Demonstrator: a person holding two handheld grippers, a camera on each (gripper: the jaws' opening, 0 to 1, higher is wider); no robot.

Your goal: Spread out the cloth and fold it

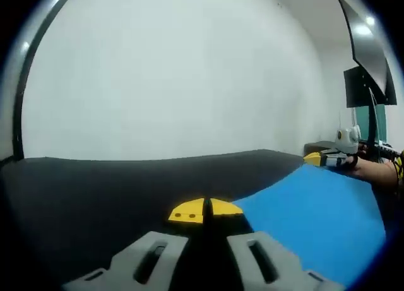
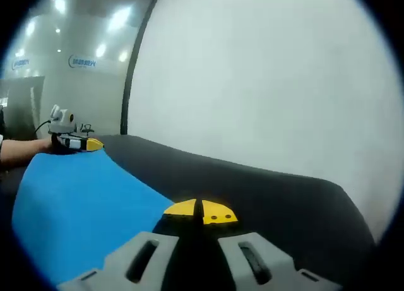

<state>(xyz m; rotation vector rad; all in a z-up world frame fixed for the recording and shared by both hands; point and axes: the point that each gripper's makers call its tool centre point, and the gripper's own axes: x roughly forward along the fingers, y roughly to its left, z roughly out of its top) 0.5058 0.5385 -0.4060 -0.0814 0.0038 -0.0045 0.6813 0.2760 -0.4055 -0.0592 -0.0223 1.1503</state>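
Blue cloth [image 1: 315, 206] lies spread on the dark desk [image 1: 95, 190], stretched between both grippers. Left gripper [image 1: 204, 211] pinches one corner, yellow fingers [image 1: 187, 211] together; right gripper [image 2: 201, 211] likewise clamps the opposite corner.

Dark table [image 1: 95, 190] before a white wall [image 1: 177, 70]; black monitor [image 1: 369, 48] at one side

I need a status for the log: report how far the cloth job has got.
Done: the blue cloth is stretched flat between the two grippers, over the dark table. In hand: the left gripper and the right gripper each have their yellow-tipped jaws closed on an edge of it, at opposite ends. Left: the cloth shows no fold yet, so folding remains.
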